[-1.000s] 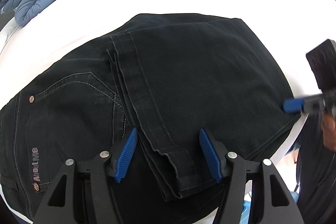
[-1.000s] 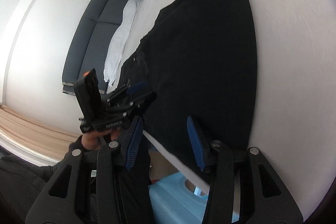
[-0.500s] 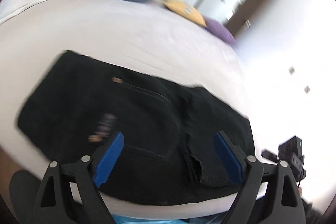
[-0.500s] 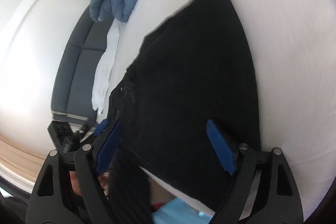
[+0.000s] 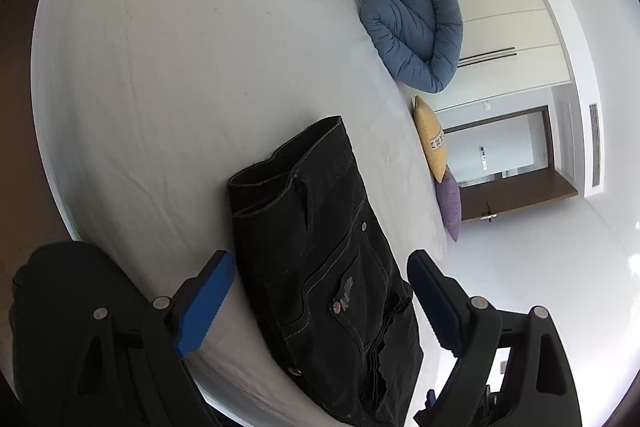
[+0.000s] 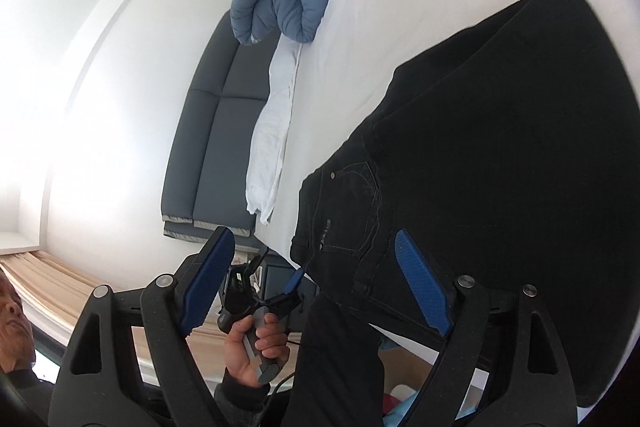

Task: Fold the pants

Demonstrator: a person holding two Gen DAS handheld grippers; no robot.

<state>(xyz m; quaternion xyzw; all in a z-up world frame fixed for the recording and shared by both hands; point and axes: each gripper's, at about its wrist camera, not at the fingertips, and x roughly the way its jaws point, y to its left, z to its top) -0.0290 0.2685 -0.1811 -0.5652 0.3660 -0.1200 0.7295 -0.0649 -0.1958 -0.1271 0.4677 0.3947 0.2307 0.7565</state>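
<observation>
I see the black denim pants (image 5: 320,267), already folded into a thick pad, lying on the white bed sheet (image 5: 180,87) close to the near edge of the mattress. In the left wrist view the waistband with its grey stitching points away from me, and a back pocket with a small metal label and rivets faces up. The layered edges of the fold show at the near right side of the pad.

My left gripper (image 5: 320,301) is spread wide; its two blue pads stand on each side of the pants and hold nothing. The left blue pad (image 5: 204,307) is over the sheet just beside the fabric. In the right wrist view I see this same gripper (image 6: 296,281) small, at the corner of the pants near the bed edge, carried by the person's left hand (image 6: 256,347).

My right gripper (image 6: 316,283) is also spread wide and empty, with the pocket part of the pants between its fingers in the picture. I cannot tell if it touches the fabric.

At the far edge of the bed lie a rolled blue quilted duvet (image 5: 416,31), a yellow cushion (image 5: 432,139) and a purple cushion (image 5: 450,207). A dark grey sofa (image 6: 216,147) stands beside the bed, and a white cloth (image 6: 272,131) hangs down the side of the mattress.
</observation>
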